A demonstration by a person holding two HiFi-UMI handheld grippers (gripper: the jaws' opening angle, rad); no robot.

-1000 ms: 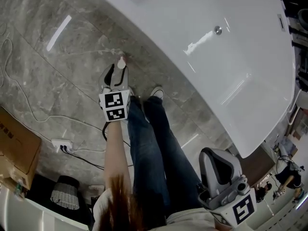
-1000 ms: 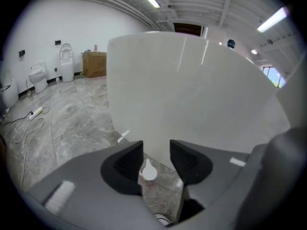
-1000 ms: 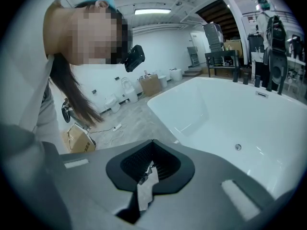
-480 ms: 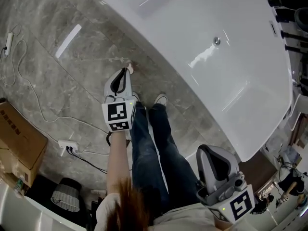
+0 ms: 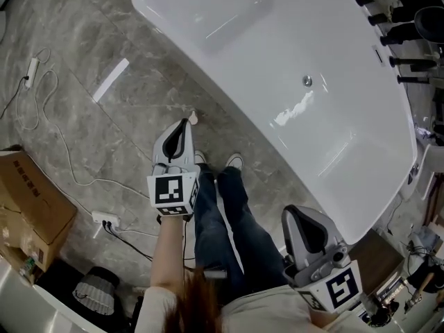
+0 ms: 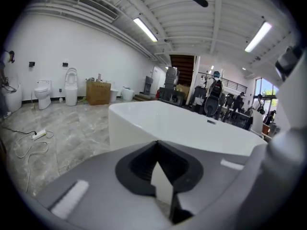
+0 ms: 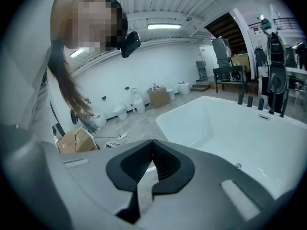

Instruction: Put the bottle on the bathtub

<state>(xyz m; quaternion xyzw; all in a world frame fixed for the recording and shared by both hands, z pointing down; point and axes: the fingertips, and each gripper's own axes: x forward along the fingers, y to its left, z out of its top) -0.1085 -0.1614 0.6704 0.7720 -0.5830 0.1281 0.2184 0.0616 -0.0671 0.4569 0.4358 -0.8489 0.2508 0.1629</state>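
The white bathtub [image 5: 229, 109] fills the upper right of the head view. My left gripper [image 5: 190, 121] is held above the grey floor just in front of the tub's wall. Its jaws have just been closing and now meet. A small pale bottle [image 5: 193, 116] sticks out at the fingertips. In the left gripper view the left gripper [image 6: 157, 143] points at the tub's wall [image 6: 139, 128], and the bottle is hidden there. My right gripper [image 5: 297, 215] is at the lower right, shut and empty. Seen in its own view, the right gripper [image 7: 152, 142] faces the tub's basin [image 7: 230, 128].
The person's legs in jeans [image 5: 229, 220] and shoes stand between the grippers. A cardboard box [image 5: 31, 203], a power strip [image 5: 105, 219] and loose cable lie on the floor at left. Black faucet fittings [image 5: 388, 19] stand at the tub's far side. Toilets [image 6: 43, 87] line the far wall.
The left gripper's jaws have come together on the small bottle and it has lifted off the floor with it. The right gripper rose a little. More of the tub is in view.
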